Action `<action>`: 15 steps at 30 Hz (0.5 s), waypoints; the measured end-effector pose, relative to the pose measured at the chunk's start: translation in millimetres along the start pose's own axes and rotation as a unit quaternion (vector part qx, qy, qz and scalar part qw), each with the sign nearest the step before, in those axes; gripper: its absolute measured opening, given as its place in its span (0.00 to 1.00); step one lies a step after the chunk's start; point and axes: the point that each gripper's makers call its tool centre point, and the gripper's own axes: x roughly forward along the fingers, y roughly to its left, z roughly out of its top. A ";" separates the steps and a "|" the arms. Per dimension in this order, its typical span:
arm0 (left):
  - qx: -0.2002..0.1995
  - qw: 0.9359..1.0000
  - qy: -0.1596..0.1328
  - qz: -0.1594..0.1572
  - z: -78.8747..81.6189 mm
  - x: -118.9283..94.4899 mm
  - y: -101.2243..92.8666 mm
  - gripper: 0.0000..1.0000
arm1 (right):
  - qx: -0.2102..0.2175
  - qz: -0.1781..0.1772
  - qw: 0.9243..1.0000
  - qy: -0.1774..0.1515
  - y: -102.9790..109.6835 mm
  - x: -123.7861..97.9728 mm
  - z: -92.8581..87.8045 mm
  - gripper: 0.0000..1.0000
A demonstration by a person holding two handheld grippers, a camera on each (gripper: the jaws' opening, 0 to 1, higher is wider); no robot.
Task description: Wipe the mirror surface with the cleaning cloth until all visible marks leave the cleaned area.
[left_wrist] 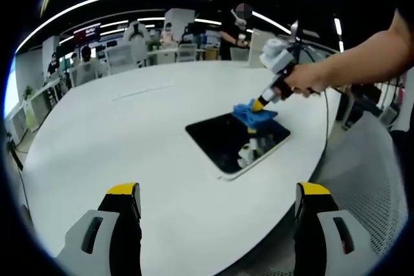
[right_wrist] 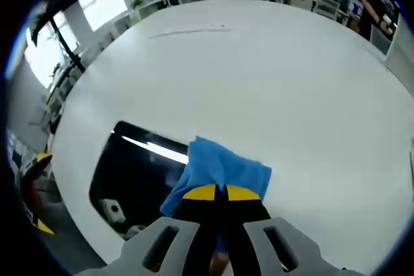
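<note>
Office desks, chairs and seated people ring the background beyond a big round white table [left_wrist: 129,134], lit by long ceiling strips. On the table lies the mirror [left_wrist: 226,143], a dark rectangular slab with a pale edge, near the rim of the table on the side closest to the person's forearm. Its glass reflects the ceiling lights as a bright streak in the right gripper view.

The right tool [right_wrist: 220,193] has its yellow-tipped jaws pressed together on a bunched blue cleaning cloth [right_wrist: 220,169], and the cloth is pushed down onto the mirror at its end farthest from the left tool. In the left gripper view the same cloth [left_wrist: 255,113] sits on that far corner of the mirror, with the person's hand [left_wrist: 307,81] gripping the tool handle above it. The left tool [left_wrist: 217,201] hovers well back from the mirror, over bare table, jaws spread wide and carrying nothing.

The step in hand looks like the wiping itself, and early in it: the cloth covers one end of the mirror, while most of the glass is uncovered. Whether any marks remain on the glass is too small to tell. The next move calls for dragging the cloth across the mirror toward its near end with steady downward pressure, keeping the pinch firm so the cloth does not slip free, and keeping the mirror from sliding toward the table rim
</note>
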 end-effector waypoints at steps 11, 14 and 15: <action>-0.001 1.000 0.001 0.004 0.0 0.1 1.5 1.00 | 0.006 -0.003 1.000 -0.015 -0.9 1.8 6.7 0.00; -0.004 1.000 -0.003 0.006 1.2 -0.8 2.3 1.00 | 0.005 -0.006 1.000 -0.024 -1.0 2.9 8.5 0.00; -0.005 1.000 -0.002 0.006 0.8 -0.8 2.4 1.00 | 0.010 -0.007 1.000 -0.025 -1.1 3.1 8.1 0.00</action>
